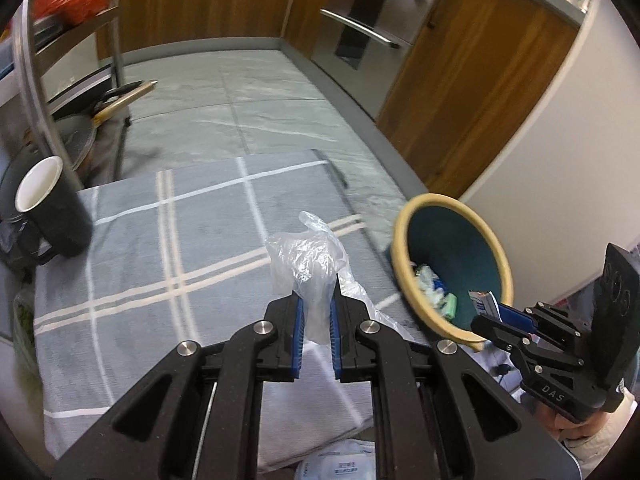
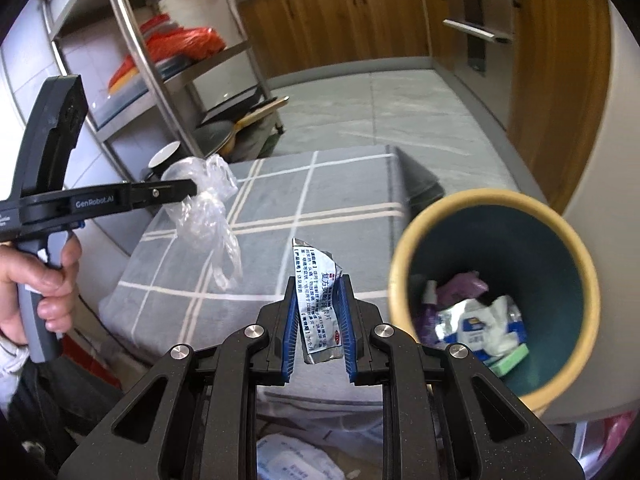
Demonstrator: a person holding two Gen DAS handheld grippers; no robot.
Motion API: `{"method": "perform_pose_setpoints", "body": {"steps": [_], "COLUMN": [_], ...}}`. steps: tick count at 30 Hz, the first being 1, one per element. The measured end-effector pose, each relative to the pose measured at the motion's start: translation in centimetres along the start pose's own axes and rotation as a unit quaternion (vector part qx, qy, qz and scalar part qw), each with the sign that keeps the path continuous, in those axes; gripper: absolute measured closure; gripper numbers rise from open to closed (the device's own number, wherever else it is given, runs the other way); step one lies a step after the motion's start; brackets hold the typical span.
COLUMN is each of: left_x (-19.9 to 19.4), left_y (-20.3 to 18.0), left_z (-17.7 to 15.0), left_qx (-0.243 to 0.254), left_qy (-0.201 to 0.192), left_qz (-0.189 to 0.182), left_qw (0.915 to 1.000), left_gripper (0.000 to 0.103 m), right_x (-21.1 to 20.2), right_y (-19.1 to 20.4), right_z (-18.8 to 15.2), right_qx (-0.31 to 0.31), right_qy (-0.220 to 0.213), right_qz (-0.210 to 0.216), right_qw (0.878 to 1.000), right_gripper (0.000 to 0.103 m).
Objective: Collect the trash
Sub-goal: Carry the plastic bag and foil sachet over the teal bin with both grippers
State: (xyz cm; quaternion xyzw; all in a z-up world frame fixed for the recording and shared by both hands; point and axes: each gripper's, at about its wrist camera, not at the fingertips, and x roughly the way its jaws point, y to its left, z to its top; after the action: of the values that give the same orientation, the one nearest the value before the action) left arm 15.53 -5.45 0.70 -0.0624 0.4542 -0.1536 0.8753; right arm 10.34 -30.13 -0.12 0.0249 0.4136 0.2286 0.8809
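A grey checked-cloth counter (image 1: 160, 280) in a kitchen; beside it the yellow-rimmed teal bin (image 2: 576, 280) holds wrappers. Left tongs (image 1: 317, 308) pinch a clear plastic glove (image 1: 308, 256), right tongs (image 2: 318, 316) a foil sachet (image 2: 316, 280); neither is dropped yet.

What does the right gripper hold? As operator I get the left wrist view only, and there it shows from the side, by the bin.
Observer: The right gripper pinches a printed foil sachet, upright between its pads.
Operator: Is the sachet over the bin yet?
Observer: No, the bin opens to its right; the sachet hangs beside the rim.
Operator: What else lies in the bin?
Observer: A purple wrapper sits near the white packets.
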Motion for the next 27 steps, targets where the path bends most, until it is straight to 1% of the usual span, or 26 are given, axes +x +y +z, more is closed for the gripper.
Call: {"method": "perform_pose_setpoints", "body": {"steps": [5, 14, 23, 27], "left_x": [1.5, 4.7, 7.9, 9.6], "left_y": [-3.5, -9.9, -14.3, -15.6], "left_z": [0.3, 1.5, 2.1, 1.9], "left_qx": [0.025, 0.067, 0.088, 0.096], "left_qy": [0.006, 0.021, 0.031, 0.039], "left_qz": [-0.021, -0.051, -0.075, -0.076], "left_qw": [0.9994, 0.9962, 0.9928, 0.9917], "left_gripper": [0.093, 0.093, 0.093, 0.093], "right_x": [-1.7, -4.0, -5.0, -4.6], "right_y": [-1.6, -5.7, -9.3, -10.4], "right_z": [-0.4, -1.4, -2.5, -2.9], "right_qx": [0.008, 0.059, 0.108, 0.125], "right_qy": [-0.019, -0.038, -0.045, -0.039], "right_qz": [-0.015, -0.039, -0.061, -0.072], "right_qw": [1.000, 0.997, 0.991, 0.989], "right_gripper": [0.083, 0.083, 0.083, 0.083]}}
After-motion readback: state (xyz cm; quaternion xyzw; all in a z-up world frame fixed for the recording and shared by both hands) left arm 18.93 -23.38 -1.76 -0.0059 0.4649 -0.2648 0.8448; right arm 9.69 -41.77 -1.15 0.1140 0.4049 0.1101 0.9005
